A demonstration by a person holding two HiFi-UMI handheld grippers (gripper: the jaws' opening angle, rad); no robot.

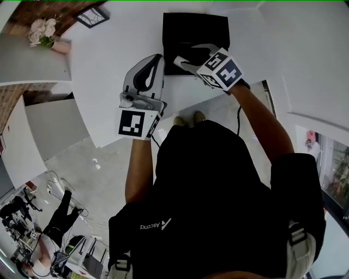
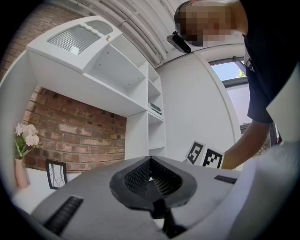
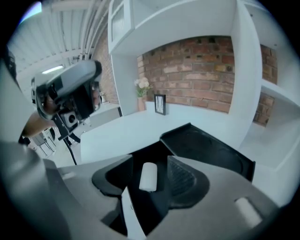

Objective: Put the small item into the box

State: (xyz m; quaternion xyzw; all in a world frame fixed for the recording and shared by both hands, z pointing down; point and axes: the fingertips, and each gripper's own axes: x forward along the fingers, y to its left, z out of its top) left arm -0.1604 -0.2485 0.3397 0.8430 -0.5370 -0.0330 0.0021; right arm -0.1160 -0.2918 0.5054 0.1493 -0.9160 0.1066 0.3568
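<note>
A black box (image 1: 196,30) lies open on the white table (image 1: 109,65). My right gripper (image 1: 188,59) hangs over the box's near part, its jaws spread wide. In the right gripper view, a small white cylinder (image 3: 149,176) lies between the two fingers of the right gripper (image 3: 151,164) with gaps on both sides, over the dark inside of the box (image 3: 206,147). Neither pad presses on it. My left gripper (image 1: 155,59) is held left of the box, jaws closed together with nothing between them (image 2: 150,161).
A vase of pale flowers (image 1: 46,32) and a small picture frame (image 1: 91,16) stand at the table's far left. White shelves and a brick wall rise behind the table (image 3: 211,56). The table's near edge runs just below the grippers. Cables and gear lie on the floor (image 1: 49,218).
</note>
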